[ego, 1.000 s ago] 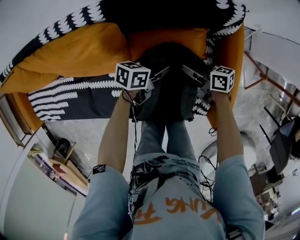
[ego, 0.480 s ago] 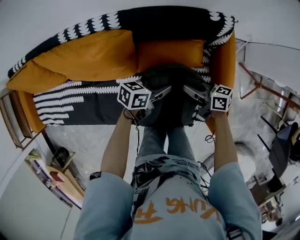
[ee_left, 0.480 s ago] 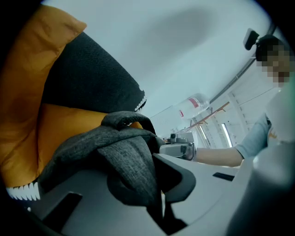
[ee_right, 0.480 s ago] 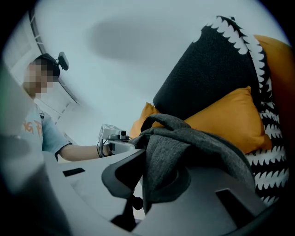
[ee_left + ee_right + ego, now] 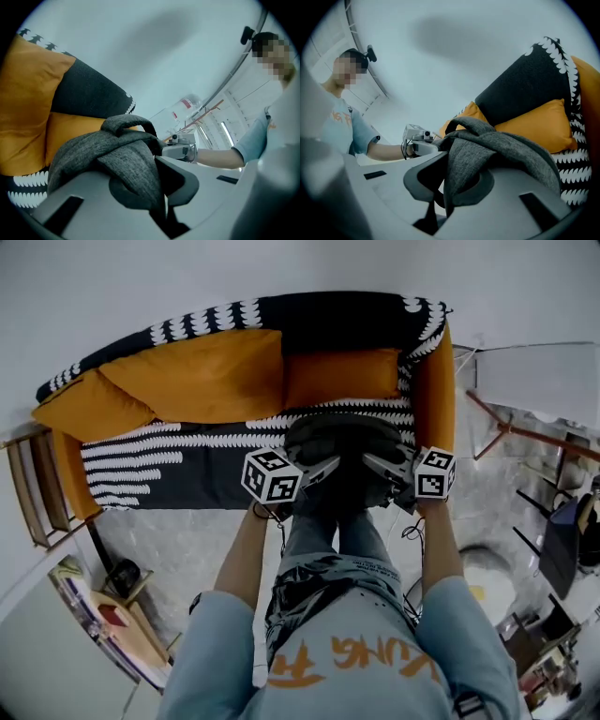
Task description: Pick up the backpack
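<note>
Big orange-and-black sofa (image 5: 169,465) fills the top of the head view. The dark grey backpack (image 5: 342,439) sits at its right end, over the seat's front edge, slung between the two grippers. The left gripper (image 5: 152,183) bites from the pack's left. Its jaws have just been closing and are nearly together, with a fold of grey strap pinched between them. The right gripper (image 5: 450,187) mirrors it on the pack's right, jaws clamped narrow on another grey strap.
</note>
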A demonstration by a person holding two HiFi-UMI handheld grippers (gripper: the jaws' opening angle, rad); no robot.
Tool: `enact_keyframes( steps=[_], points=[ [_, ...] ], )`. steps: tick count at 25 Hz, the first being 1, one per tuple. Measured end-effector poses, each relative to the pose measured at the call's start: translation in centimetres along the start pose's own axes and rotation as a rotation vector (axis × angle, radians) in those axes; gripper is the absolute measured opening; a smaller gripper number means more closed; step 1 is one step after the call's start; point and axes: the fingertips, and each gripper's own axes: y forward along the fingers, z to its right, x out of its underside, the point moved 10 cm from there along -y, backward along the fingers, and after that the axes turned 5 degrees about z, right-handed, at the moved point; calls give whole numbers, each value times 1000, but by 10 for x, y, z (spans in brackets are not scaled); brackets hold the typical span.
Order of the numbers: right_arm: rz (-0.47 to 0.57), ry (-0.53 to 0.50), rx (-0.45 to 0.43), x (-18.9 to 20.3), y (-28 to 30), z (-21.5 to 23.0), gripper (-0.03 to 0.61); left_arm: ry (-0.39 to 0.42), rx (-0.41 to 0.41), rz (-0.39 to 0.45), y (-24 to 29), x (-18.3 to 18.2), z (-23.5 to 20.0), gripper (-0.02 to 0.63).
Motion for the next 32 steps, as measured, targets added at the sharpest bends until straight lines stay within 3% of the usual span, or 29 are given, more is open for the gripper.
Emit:
enact_keyframes(
  steps=[6,16,23,32],
  points=[
    [-17,-34,-45,9,-6,-41,28,10,6,32,-26,14,39,43],
    [-8,-131,-86,-4,-16,-93,28,99,26,76,-52,3,82,43],
    [12,-227,-60,-36,-23,-127,28,200,24,85,-63,-28,109,43],
    [99,-434,-71,-111,-30,-165,28,421,7,169,-77,-105,144,43]
  ],
)
